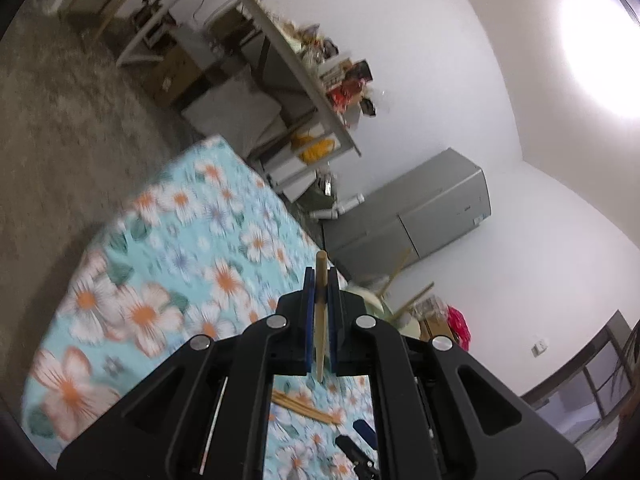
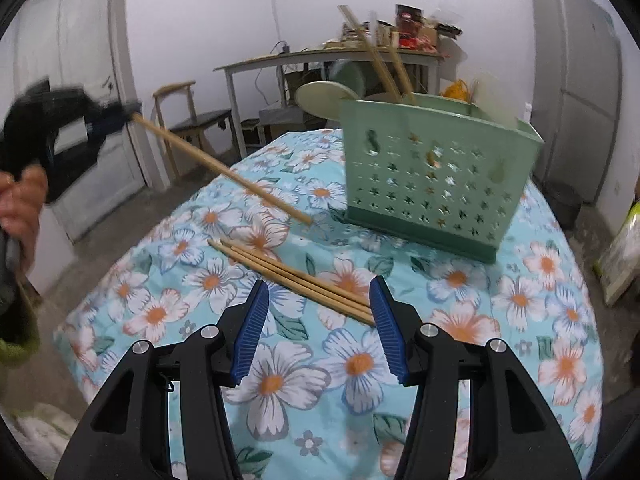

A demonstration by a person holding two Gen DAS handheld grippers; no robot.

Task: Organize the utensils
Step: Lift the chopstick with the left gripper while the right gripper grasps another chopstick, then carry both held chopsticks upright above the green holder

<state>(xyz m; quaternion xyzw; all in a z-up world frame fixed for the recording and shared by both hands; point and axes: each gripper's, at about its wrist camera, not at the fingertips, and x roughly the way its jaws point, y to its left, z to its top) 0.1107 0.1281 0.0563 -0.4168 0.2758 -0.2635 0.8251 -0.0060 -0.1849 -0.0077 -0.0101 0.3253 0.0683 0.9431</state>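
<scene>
The left gripper (image 1: 319, 316) has its jaws clenched on one chopstick (image 2: 224, 170), held up at 9 o'clock of the green holder (image 2: 440, 176). The right gripper (image 2: 318, 328) hangs released over three chopsticks (image 2: 296, 278) lying on the surface (image 2: 520, 320). These look light, stiff and slippery; pinching mid-shaft seems safest.
</scene>
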